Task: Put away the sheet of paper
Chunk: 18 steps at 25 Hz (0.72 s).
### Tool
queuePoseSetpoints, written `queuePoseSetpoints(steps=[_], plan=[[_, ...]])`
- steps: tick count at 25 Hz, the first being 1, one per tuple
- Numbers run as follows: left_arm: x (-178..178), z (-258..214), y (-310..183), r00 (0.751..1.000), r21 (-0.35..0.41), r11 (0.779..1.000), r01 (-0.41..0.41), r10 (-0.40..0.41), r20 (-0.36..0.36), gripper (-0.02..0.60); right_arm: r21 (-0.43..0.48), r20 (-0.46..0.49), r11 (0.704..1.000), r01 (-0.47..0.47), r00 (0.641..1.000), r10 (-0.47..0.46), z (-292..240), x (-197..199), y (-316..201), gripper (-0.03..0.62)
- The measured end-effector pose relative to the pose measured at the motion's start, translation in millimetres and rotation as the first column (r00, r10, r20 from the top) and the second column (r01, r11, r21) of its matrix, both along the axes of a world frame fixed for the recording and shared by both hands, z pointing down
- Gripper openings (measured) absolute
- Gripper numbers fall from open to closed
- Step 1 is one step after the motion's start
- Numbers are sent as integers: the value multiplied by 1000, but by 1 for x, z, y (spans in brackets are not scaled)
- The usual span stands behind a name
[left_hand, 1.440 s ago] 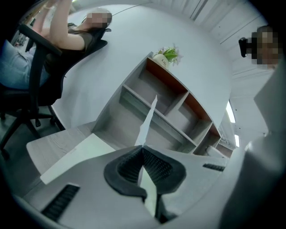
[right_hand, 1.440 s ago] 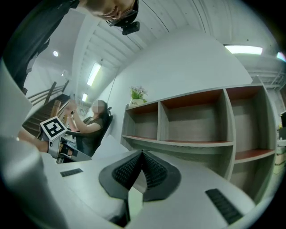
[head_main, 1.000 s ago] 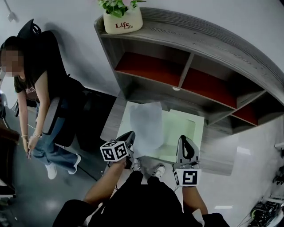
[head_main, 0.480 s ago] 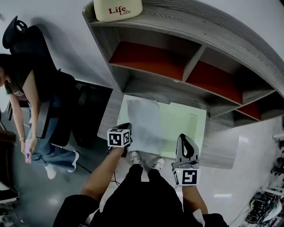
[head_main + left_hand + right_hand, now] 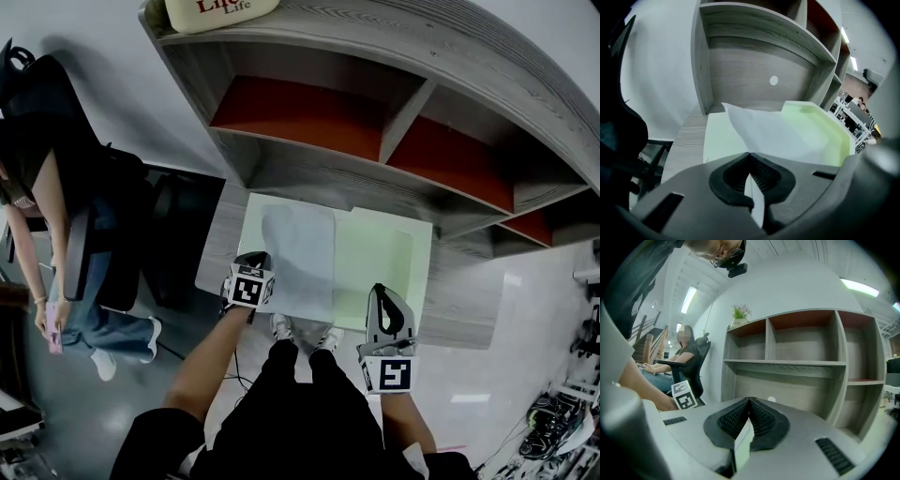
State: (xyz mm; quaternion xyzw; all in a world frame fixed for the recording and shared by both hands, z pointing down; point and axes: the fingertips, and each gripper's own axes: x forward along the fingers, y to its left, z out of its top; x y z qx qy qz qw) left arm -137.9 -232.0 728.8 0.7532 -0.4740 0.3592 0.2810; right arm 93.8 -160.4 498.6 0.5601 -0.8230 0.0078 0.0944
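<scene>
Head view looks down on a grey wooden counter (image 5: 461,314) carrying a green folder (image 5: 380,253), which lies flat in front of a grey shelf unit (image 5: 412,103) with red back panels. The sheet of paper (image 5: 302,258) lies over the left half of the green folder. Its far edge reaches towards the folder's far side and its near edge sits at the folder's near-left corner.

The left tongs (image 5: 257,257) are at that near-left corner, clamped tight on the near edge of the sheet of paper. The left gripper view shows the white sheet pinched between the closed pads and spreading forward over the folder, whose right side curves upward.

The right tongs (image 5: 382,292) are at the near edge of the green folder, on its right half. The right gripper view shows them closed, with a thin pale strip (image 5: 742,442) caught between the pads. The strip appears to be an edge of the green folder.

A white pot (image 5: 220,9) with red lettering stands on top of the shelf unit, beyond the folder. Well to the left of the folder, off the counter, a person (image 5: 42,220) sits in a dark chair (image 5: 117,234).
</scene>
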Motion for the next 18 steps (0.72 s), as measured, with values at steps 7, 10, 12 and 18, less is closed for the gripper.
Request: queuePoseSetpoints(steps=[7, 10, 12, 18], plan=[[18, 3, 2, 997, -42, 999, 33, -36, -68, 6, -4, 7, 1000, -15, 1000, 15, 5, 8, 0, 17], [25, 5, 2, 993, -60, 997, 56, -61, -98, 6, -6, 13, 1000, -20, 1000, 20, 6, 11, 2, 17], [29, 6, -1, 990, -71, 995, 75, -83, -117, 6, -8, 14, 1000, -23, 1000, 23, 7, 15, 3, 17], [41, 3, -7, 984, -76, 993, 92, -103, -143, 6, -15, 19, 999, -44, 999, 44, 12, 29, 8, 17]])
